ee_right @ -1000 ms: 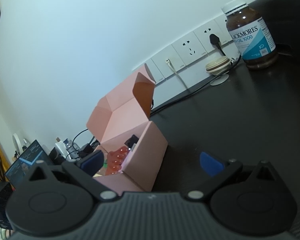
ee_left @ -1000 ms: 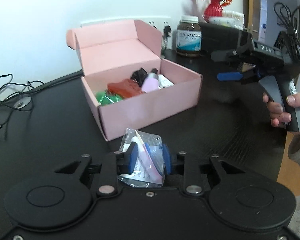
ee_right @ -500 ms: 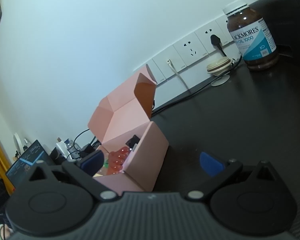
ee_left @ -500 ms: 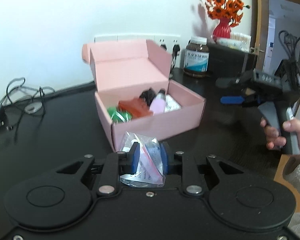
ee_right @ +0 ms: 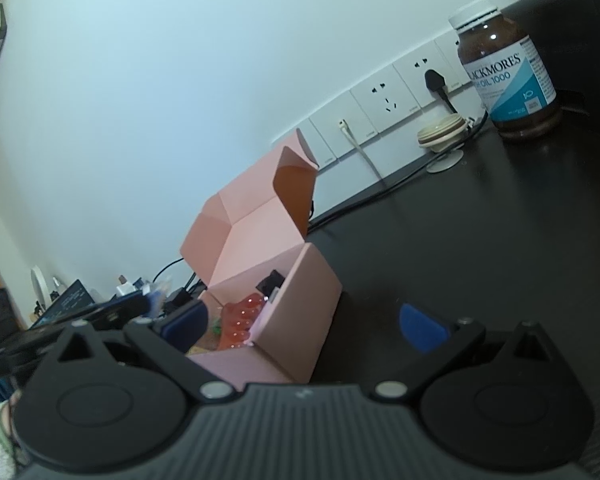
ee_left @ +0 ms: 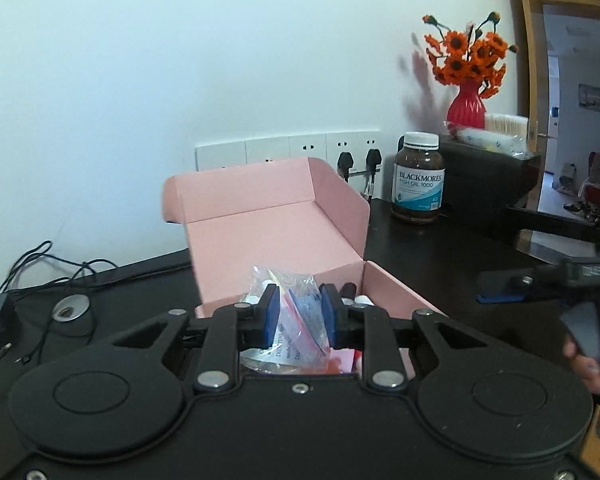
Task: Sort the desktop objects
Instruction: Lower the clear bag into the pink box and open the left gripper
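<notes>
We should carry the crinkly clear plastic packet (ee_left: pixel 296 320) well past the near wall of the open pink cardboard box (ee_left: pixel 276 216) on the black bench (ee_left: pixel 440 252) before releasing. Our left tool (ee_left: pixel 299 317) pinches it narrowly; our right tool (ee_right: pixel 304 324) gapes wide, empty.

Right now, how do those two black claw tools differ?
The left gripper is shut on a clear plastic packet held over the pink box; the right gripper stands open and empty. The left sits above the box, the right beside it. Both have blue pads.
</notes>
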Motion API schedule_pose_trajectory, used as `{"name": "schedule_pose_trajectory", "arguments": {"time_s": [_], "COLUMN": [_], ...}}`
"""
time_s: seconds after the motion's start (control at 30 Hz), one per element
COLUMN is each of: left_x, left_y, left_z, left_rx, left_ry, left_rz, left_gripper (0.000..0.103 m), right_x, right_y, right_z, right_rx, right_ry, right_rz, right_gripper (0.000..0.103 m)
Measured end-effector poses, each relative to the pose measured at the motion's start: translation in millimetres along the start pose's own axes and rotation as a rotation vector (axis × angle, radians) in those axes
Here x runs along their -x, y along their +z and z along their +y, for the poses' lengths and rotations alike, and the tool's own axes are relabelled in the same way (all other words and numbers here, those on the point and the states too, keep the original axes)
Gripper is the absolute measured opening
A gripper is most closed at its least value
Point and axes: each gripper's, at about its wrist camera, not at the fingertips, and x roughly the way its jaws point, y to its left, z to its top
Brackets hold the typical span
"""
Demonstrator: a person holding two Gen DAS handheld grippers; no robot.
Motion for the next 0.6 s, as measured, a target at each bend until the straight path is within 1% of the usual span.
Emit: {"name": "schedule_pose_trajectory", "arguments": {"time_s": [0.13, 0.37, 0.47, 0.53, 0.6], "left_x": [-18.5, -39.1, -48.5, -52.9, -54.5], "left_y": [-3.5, -13.3, -18.5, -20.0, -20.2], "left_z": [-3.5, -15.7, -22.0, -22.6, -18.4], "left_rx": [-0.006, -0.058, -0.081, -0.068, -0.033], "left_ry": [0.006, -0.029, -0.048, -0.063, -0.073], "left_rz": [0.046, 0.122, 0.161, 0.186, 0.197], "left_gripper": [0.023, 0.023, 0.026, 0.025, 0.026], "right_x": [-0.3, -3.8, -2.9, -2.1, -1.5], "right_y": [-0.2, 0.9, 1.1, 0.9, 0.7], "right_z": [0.4, 1.0, -0.9, -1.3, -1.4], "right_rx": [0.002, 0.004, -0.005, -0.008, -0.008], "right_ry": [0.005, 0.006, 0.004, 0.004, 0.004], "right_rz": [0.001, 0.014, 0.01, 0.007, 0.005], "right_gripper": [0.102, 0.102, 0.102, 0.102, 0.102]}}
